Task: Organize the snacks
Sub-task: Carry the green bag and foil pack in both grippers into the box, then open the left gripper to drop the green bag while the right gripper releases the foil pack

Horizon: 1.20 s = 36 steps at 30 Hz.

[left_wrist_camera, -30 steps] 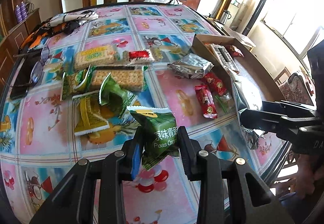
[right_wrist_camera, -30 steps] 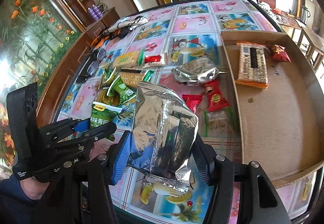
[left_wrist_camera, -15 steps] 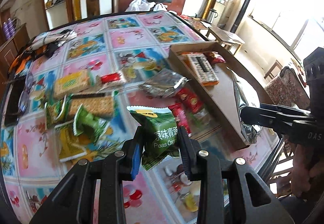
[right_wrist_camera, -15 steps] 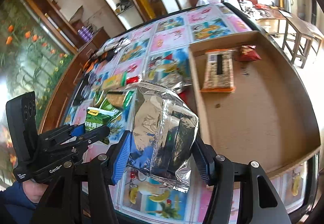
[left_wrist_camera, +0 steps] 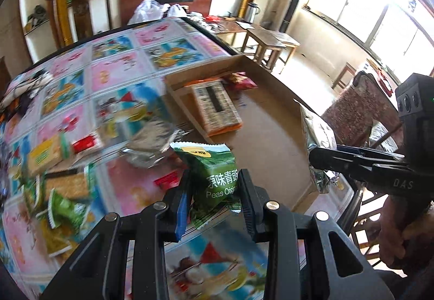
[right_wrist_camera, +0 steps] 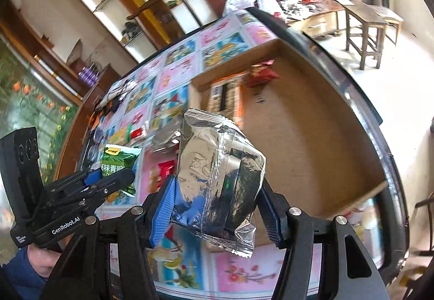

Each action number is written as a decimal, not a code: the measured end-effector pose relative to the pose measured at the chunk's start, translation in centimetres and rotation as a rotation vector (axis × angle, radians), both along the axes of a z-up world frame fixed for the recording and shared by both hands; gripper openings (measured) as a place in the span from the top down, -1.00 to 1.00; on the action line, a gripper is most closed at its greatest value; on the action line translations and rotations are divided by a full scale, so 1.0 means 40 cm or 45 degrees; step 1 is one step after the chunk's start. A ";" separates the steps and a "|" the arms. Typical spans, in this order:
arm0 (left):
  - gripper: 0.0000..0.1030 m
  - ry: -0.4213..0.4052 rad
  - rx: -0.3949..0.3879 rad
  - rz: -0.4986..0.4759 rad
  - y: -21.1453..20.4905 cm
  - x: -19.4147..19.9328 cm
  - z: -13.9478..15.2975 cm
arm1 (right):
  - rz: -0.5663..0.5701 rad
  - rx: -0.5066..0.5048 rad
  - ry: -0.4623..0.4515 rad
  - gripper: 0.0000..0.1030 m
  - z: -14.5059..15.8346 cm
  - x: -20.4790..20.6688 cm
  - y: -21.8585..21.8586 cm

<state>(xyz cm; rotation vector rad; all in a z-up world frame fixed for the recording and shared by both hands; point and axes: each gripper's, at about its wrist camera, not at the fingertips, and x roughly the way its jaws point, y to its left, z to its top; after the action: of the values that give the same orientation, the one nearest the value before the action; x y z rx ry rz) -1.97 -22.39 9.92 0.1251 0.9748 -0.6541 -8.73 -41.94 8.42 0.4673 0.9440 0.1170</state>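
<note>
Left gripper clamps green pea-snack packet, right gripper clamps crinkled silver foil pouch, both above patterned tablecloth nr shallow brown cardboard tray.

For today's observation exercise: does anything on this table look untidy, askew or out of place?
Yes. Snack packets lie jumbled and overlapping on the tablecloth, outside the box, which holds only two items in its far corner. Blur hides finer detail.
</note>
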 end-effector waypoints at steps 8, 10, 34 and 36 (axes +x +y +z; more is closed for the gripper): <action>0.37 0.049 -0.012 -0.089 -0.138 0.026 -0.030 | -0.072 -0.010 0.033 -0.21 0.002 0.015 -0.113; 0.37 0.071 -0.018 -0.098 -0.164 0.030 -0.043 | -0.070 -0.006 0.046 -0.21 0.000 0.035 -0.134; 0.37 0.162 -0.003 -0.057 -0.364 0.132 -0.166 | 0.050 0.029 0.218 -0.21 -0.116 0.393 -0.228; 0.37 0.163 0.001 -0.050 -0.373 0.144 -0.175 | 0.053 0.031 0.218 -0.21 -0.116 0.410 -0.227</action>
<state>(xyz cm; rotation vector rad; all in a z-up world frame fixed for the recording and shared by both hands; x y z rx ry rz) 3.78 -37.30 2.93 0.1044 1.0980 -0.7040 7.66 -51.03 3.76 0.4855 1.1215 0.1278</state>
